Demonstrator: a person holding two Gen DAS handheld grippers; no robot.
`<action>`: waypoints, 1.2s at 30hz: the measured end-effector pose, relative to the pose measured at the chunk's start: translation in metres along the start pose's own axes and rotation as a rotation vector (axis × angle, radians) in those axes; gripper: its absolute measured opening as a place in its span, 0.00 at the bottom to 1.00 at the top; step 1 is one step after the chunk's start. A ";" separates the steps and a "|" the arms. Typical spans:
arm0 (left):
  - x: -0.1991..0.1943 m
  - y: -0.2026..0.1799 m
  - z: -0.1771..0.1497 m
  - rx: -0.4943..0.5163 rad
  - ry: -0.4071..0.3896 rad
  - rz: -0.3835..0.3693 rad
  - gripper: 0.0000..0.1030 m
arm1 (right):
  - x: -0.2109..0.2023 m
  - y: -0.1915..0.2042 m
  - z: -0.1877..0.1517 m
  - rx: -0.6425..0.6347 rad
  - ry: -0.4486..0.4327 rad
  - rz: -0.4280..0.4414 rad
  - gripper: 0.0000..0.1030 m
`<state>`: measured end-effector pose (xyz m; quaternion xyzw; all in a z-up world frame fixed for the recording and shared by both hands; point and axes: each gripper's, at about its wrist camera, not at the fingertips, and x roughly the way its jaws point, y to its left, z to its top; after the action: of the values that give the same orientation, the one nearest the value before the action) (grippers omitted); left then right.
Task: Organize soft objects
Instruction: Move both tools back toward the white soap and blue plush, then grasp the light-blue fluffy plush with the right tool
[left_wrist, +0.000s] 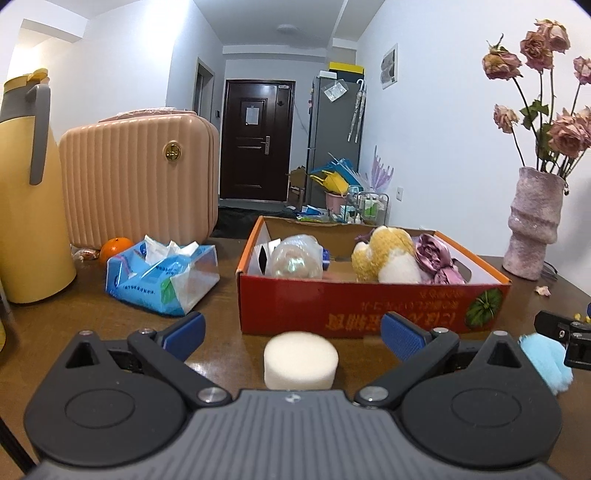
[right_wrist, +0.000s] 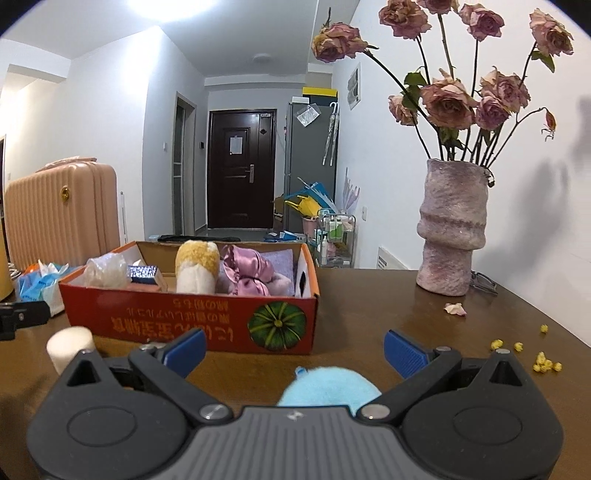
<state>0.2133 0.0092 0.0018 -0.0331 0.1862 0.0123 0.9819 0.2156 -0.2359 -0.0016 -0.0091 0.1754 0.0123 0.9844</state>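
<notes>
Left tongs (left_wrist: 291, 326) stand wide; the white sponge (left_wrist: 300, 359) sits on the brown surface (left_wrist: 221, 310) between their fingers, low centre of frame, just before the red box (left_wrist: 369, 306). Right tongs (right_wrist: 294, 349) also stand wide, with the blue puff (right_wrist: 328, 386) between them at lower centre. In the box lie a plush (right_wrist: 195, 267) and a pink bow (right_wrist: 245, 273).

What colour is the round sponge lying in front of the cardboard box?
White; the round sponge shows best in the left wrist view.
</notes>
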 end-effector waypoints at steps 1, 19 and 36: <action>-0.004 0.000 -0.002 0.001 0.003 -0.001 1.00 | -0.002 -0.002 -0.002 -0.002 0.004 0.000 1.00; -0.036 -0.006 -0.023 0.021 0.045 -0.010 1.00 | -0.021 -0.021 -0.019 0.003 0.062 -0.004 1.00; -0.031 -0.003 -0.026 0.002 0.073 -0.008 1.00 | 0.028 -0.029 -0.028 0.037 0.238 0.007 1.00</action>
<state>0.1753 0.0037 -0.0107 -0.0332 0.2218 0.0072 0.9745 0.2333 -0.2646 -0.0371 0.0085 0.2914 0.0113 0.9565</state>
